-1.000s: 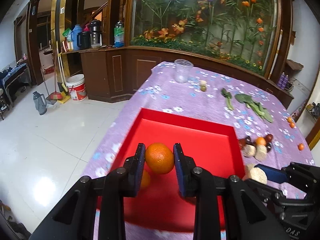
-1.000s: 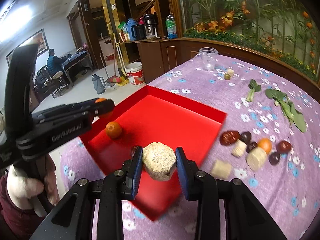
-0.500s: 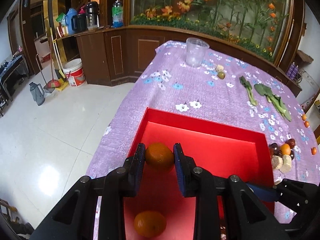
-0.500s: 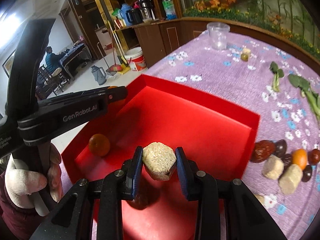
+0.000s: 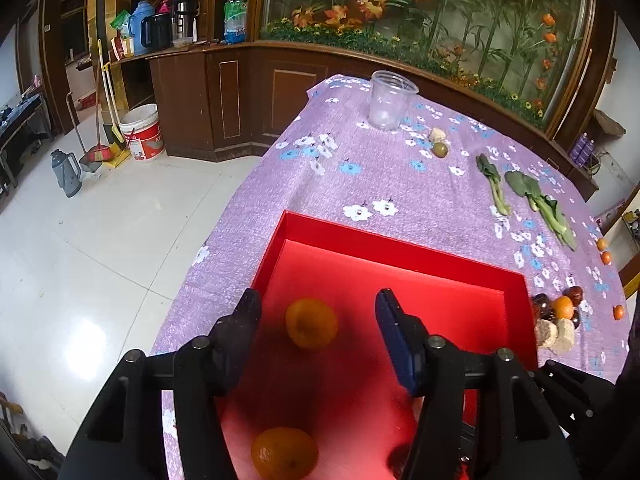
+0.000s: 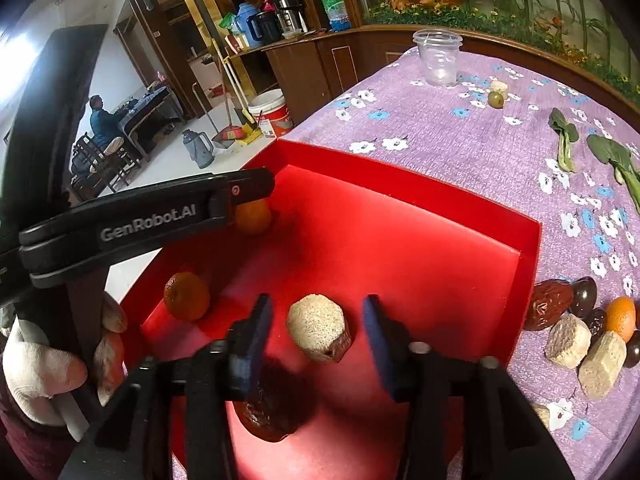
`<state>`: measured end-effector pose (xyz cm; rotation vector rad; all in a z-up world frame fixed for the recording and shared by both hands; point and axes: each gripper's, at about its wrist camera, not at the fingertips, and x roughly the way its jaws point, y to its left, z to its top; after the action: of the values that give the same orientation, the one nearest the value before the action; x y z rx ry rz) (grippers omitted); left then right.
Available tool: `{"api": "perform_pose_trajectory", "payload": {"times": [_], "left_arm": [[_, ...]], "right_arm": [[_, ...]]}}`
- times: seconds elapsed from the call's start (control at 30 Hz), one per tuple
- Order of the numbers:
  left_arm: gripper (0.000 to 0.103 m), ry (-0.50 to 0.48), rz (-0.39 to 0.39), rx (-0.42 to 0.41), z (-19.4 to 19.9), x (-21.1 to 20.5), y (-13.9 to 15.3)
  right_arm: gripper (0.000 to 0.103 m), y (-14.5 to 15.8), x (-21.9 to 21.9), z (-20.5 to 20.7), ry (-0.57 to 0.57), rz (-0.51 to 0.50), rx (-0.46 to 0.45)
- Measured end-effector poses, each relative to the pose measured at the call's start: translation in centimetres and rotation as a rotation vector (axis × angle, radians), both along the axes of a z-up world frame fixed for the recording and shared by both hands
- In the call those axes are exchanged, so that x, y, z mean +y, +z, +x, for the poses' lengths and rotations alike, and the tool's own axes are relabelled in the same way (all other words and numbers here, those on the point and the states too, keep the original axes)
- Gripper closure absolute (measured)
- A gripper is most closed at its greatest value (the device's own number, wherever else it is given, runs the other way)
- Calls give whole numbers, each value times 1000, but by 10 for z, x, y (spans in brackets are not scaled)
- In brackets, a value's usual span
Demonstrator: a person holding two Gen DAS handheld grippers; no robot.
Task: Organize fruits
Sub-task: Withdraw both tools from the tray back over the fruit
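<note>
Over the red tray [image 5: 400, 248] on the purple cloth [image 5: 400, 184], both grippers hang nose-down, each with a piece between its open jaws. The left gripper [image 5: 316, 320] has just been opening: its pads stand well clear either side of an orange [image 5: 311, 323], which looks blurred, so my guess is it's dropping or rolling on the tray floor. A second orange [image 5: 285, 454] sits nearer the camera.

The right gripper [image 6: 316, 322] has also just been opening, about halfway, and a tan chunk [image 6: 318, 334] sits loose in the gap with neither pad touching it. A dark date [image 6: 266, 416] lies below it in the tray.

Handling-wise, the oranges look light and firm but round, so they'll roll; I'd pinch across the widest part. The tan chunk looks dry, rough and maybe crumbly, so grip its flat sides gently. More fruit waits in a pile [image 6: 580, 328] just outside the tray's right wall, touching each other, so picking one cleanly could nudge the rest.
</note>
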<state>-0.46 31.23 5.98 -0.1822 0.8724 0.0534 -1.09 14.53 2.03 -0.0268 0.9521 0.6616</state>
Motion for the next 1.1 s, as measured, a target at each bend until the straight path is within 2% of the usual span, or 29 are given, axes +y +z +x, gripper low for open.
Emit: {"api": "perform_pose_trajectory", "payload": {"times": [0.3, 0.57, 0.77, 0.93, 1.1], "left_arm": [[40, 2, -7, -52, -33, -16, 24], [39, -33, -39, -77, -66, -45, 38], [36, -71, -57, -89, -86, -71, 46], [33, -106, -78, -94, -95, -94, 47], [33, -182, -91, -74, -94, -130, 39]], "right_arm": [[48, 16, -10, -19, 13, 12, -44], [48, 26, -42, -42, -14, 28, -67], [48, 26, -99, -65, -68, 13, -90], [45, 21, -165, -75, -177, -37, -111], [45, 14, -220, -72, -290, -43, -83]]}}
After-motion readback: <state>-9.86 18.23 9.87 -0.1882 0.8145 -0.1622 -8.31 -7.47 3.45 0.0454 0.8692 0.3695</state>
